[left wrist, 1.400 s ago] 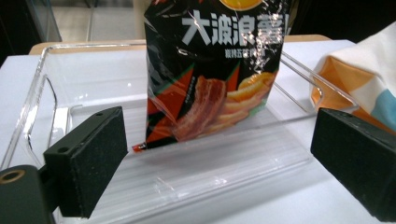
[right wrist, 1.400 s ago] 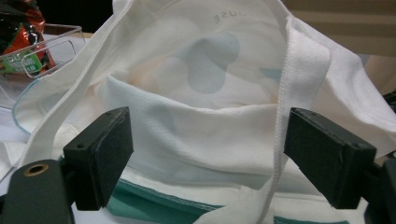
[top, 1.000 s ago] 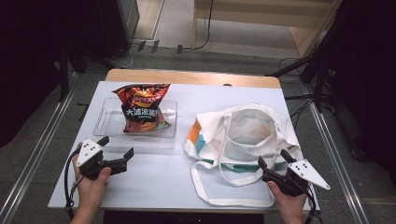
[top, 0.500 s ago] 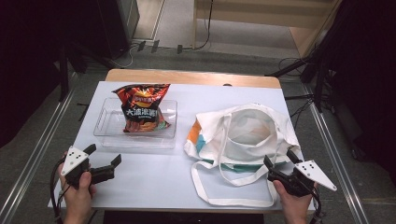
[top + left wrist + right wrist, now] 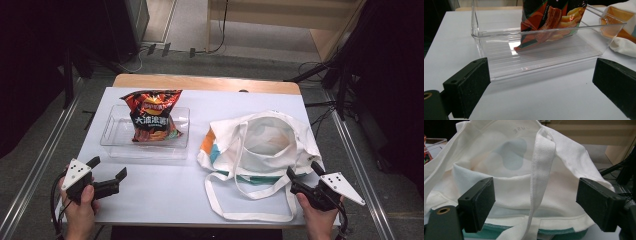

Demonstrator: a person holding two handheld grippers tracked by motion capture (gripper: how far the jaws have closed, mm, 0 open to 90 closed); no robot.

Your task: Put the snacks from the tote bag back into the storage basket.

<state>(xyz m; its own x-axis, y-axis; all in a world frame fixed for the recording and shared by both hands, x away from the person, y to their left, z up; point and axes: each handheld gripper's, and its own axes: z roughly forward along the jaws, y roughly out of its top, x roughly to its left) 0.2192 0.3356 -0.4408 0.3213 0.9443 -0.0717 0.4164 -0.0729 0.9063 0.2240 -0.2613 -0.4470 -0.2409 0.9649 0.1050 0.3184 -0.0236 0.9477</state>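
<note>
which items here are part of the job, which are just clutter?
In play: chip bag, standing in the clear tray; tote bag, mouth open; left gripper open, facing the tray; right gripper open, at the tote.

Lying about: cables on the floor behind the table.

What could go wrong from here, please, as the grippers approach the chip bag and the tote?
The chip bag leans upright in the clear tray; a wide-open left gripper might nudge the light tray instead. The tote bag is limp, and its strap crosses before the right gripper, which might snag it.
</note>
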